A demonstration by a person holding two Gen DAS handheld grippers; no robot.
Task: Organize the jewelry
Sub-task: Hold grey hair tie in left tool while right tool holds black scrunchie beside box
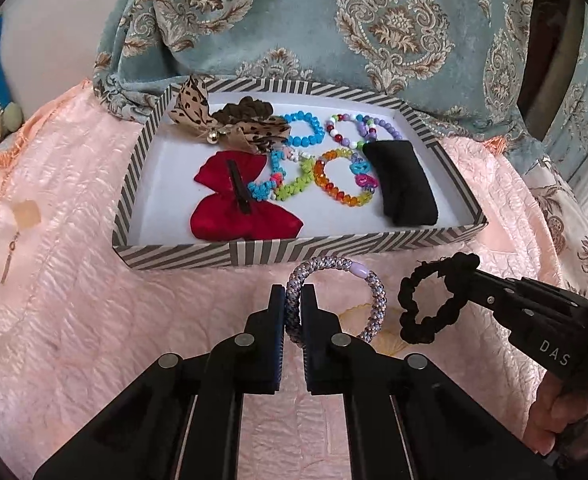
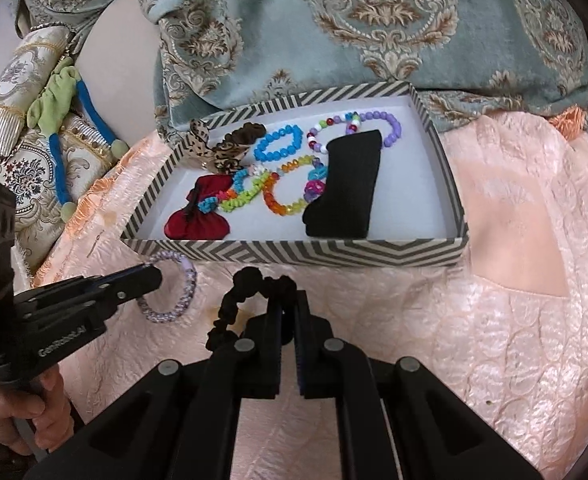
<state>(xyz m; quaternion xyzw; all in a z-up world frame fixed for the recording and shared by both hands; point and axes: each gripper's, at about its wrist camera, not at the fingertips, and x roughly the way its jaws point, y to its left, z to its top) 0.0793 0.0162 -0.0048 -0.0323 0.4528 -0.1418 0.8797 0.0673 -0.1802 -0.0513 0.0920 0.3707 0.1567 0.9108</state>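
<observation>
We see soft, even daylight in both views, with a sheen on the pink bedspread, faint shadows, dark rounded corners, bent edges and slight overall softness.

**Free room around the box**

The box front wall stands just beyond both held loops. Inside, bare white floor lies along the left wall, in the near-left corner and right of the black pad. The red bow, the bead bracelets and the leopard bow crowd the middle and back. Pink bedspread lies bare to the right.
</observation>
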